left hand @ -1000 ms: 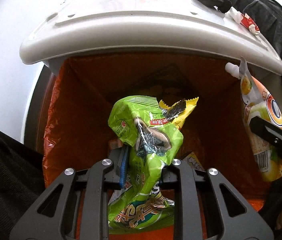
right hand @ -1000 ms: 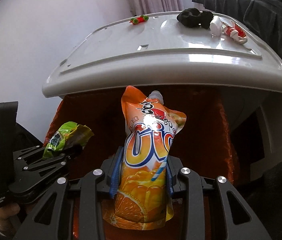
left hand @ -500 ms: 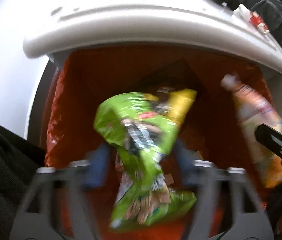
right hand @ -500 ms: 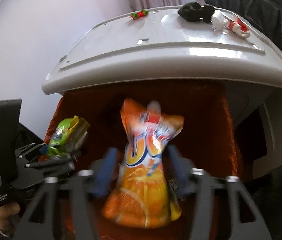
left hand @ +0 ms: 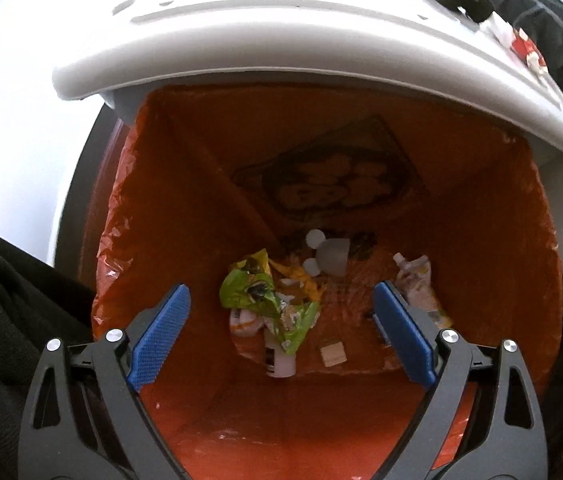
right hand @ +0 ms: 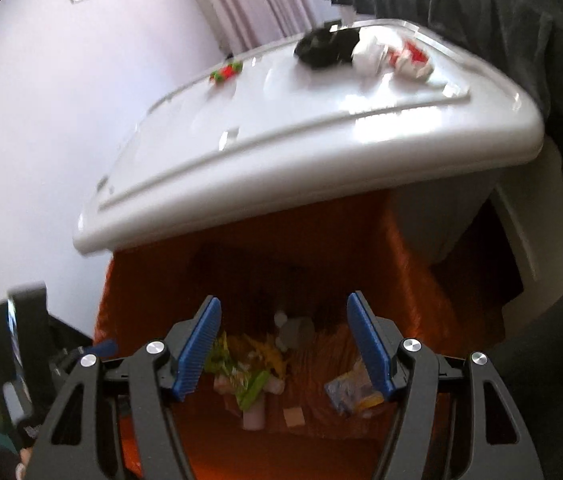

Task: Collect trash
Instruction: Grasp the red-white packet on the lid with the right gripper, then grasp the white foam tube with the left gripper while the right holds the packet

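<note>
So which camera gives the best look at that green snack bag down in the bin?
The left wrist view: the green snack bag lies sharp and unobstructed at the bin's bottom. In the right wrist view it is blurred and partly hidden behind a claw finger.

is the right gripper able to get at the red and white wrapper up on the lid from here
Probably yes. The right gripper is open and empty over the bin, and the wrapper lies uncovered on the raised lid, beside a black lump. Nothing blocks the way.
</note>
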A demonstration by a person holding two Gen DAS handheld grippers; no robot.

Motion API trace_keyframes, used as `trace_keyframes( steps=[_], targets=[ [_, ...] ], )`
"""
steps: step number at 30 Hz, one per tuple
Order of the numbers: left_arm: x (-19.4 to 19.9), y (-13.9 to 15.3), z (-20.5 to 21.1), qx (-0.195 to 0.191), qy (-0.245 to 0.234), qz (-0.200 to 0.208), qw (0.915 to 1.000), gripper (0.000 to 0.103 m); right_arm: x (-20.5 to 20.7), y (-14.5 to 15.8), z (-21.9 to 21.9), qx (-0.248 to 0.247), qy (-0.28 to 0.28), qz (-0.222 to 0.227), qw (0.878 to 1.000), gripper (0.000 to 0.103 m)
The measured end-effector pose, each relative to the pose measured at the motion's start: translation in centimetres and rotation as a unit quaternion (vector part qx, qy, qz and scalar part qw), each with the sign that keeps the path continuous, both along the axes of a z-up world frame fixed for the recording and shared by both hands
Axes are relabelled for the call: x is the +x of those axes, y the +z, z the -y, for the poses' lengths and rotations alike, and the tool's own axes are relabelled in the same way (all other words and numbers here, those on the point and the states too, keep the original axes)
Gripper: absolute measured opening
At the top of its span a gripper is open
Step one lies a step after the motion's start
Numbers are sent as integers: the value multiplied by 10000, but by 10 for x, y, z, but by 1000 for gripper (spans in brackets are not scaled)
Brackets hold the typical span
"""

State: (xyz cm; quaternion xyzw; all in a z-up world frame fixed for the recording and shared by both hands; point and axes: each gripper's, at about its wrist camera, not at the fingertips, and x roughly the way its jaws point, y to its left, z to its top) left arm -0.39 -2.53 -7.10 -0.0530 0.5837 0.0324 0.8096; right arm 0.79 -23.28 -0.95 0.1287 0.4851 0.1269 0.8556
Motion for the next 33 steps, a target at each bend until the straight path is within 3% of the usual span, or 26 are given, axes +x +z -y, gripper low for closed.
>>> trace_keyframes(
  steps=[3, 7, 9, 15, 19, 24, 26, 29, 33],
  targets=[
    [-1, -1, -4, -136, 80, 51, 9999, 90, 25, 21, 18, 93, -224, 190, 9995, 65],
    [0, 1, -2, -144, 60, 155, 9998, 90, 88, 50, 45, -404, -591, 526, 9960, 65],
    [0, 3, 2, -142, -6, 210, 9997, 90, 124, 55, 55, -653, -693, 478, 9943, 65],
    [1, 9, 12, -95, -253, 360, 9990, 91, 199, 42, 60, -1353, -542, 265, 9890, 62],
    [1, 7, 15, -121, -388, 365, 9985, 90, 227, 20, 62, -1632, -534, -17, 9851, 51],
    [1, 5, 16, -181, -452, 305, 9984, 90, 250, 3, 63, -1702, -485, -165, 9841, 47],
    [0, 5, 16, -155, -467, 314, 9983, 90, 253, 4, 56, -1924, -393, -49, 9805, 33],
    [-3, 13, 16, -122, -460, 548, 9974, 90, 242, 7, 45, -2305, -283, -8, 9727, 25],
    [-5, 34, 23, -235, -679, 992, 9925, 90, 213, 32, 58, -1551, -579, 35, 9862, 24]
  ],
)
